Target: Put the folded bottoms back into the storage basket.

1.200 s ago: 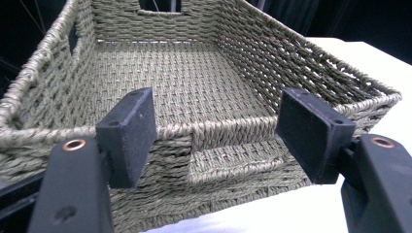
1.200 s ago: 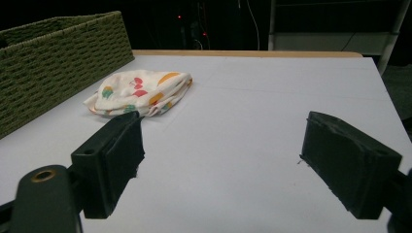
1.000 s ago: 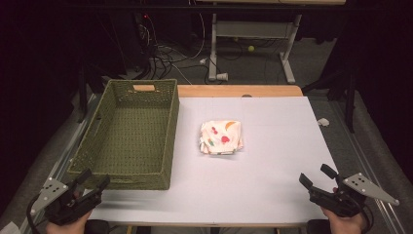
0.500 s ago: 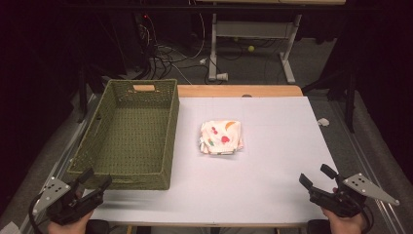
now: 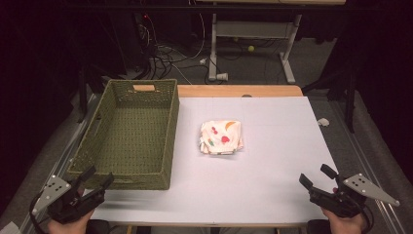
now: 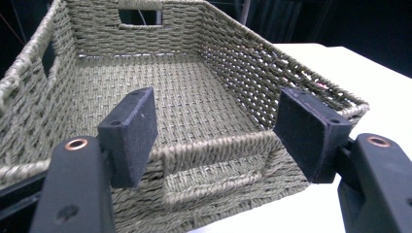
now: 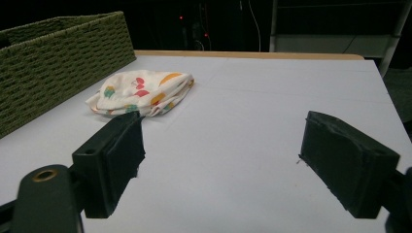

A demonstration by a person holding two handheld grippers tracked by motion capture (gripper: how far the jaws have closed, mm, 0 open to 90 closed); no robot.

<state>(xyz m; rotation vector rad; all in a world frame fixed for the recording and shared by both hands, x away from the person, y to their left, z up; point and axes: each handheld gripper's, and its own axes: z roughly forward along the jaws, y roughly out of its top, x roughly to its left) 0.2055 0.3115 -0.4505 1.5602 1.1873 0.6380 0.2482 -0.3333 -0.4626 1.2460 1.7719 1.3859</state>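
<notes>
- 2 grippers sit low at the near edge of the white bench [image 5: 272,190], each in a hand, both with jaws apart and holding nothing.
- Left gripper [image 5: 96,178] hovers just before the near wall of the green woven basket [image 5: 127,134], which stands on the bench's left side.
- Right gripper [image 5: 315,178] is at the near right corner, well apart from the folded patterned cloth [image 5: 221,137].
- Cloth lies mid-bench, just right of the basket, not touching it.

Both grippers black: left gripper [image 5: 95,181], right gripper [image 5: 314,176]. Blocky foam-like pads [image 6: 132,135], copper-ringed screw holes, grey triangular top plates, trailing black cable.
</notes>
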